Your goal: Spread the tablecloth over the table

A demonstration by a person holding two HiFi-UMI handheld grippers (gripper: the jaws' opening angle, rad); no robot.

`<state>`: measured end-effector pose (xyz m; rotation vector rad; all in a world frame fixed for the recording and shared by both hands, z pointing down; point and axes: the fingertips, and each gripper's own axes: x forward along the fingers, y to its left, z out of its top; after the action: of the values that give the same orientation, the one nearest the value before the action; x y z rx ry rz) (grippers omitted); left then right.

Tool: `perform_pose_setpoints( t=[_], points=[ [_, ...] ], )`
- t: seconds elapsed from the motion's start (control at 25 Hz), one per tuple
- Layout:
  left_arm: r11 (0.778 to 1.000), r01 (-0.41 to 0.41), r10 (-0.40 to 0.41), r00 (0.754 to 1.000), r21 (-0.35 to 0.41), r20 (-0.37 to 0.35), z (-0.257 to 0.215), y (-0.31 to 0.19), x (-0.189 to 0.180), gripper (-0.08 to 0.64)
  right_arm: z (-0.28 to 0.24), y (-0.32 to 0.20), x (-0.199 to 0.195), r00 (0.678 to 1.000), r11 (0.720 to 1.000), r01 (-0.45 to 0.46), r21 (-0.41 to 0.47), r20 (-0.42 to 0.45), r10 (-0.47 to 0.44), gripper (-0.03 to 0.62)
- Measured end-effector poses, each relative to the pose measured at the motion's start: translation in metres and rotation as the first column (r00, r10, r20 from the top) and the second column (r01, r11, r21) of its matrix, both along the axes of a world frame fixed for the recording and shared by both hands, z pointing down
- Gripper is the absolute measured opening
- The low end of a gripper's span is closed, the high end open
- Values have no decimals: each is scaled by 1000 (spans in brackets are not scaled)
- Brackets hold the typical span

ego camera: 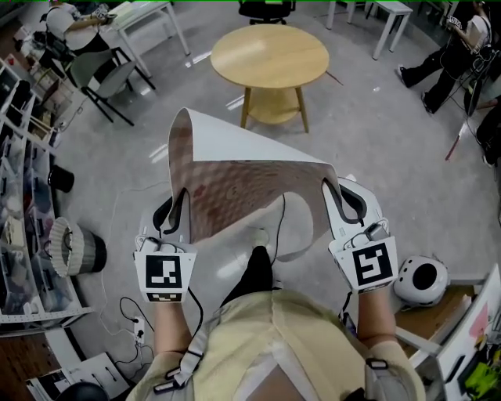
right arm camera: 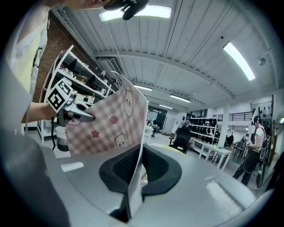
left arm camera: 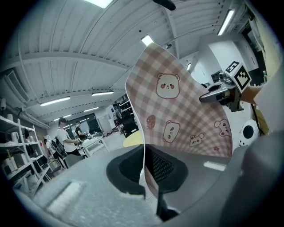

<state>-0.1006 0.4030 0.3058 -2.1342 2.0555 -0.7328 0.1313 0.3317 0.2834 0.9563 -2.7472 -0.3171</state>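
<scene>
The left gripper [ego camera: 172, 213] and the right gripper [ego camera: 343, 202] each pinched an edge of the pink checked tablecloth [ego camera: 243, 184], which arched between them.

A ribbed bin [ego camera: 78, 249] at left, a round white device [ego camera: 420, 280] at right, a white desk [ego camera: 142, 16] beyond.

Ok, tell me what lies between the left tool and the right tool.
The checked tablecloth stretches there, pinched by left tool and right tool; the head view shows it.
</scene>
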Motion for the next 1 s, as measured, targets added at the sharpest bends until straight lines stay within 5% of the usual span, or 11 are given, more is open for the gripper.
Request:
perform_pose_setpoints(
  t=[0.36, 1.0],
  points=[
    [990, -131, 129, 990, -40, -51, -3, -91, -24, 6, -4, -84, -29, 998, 999, -45, -31, -47, 44, 8],
    [967, -247, 251, 966, -62, 61, -33, -241, -70, 6, -21, -230, -64, 984, 994, -106, 9, -146, 106, 8]
  ],
)
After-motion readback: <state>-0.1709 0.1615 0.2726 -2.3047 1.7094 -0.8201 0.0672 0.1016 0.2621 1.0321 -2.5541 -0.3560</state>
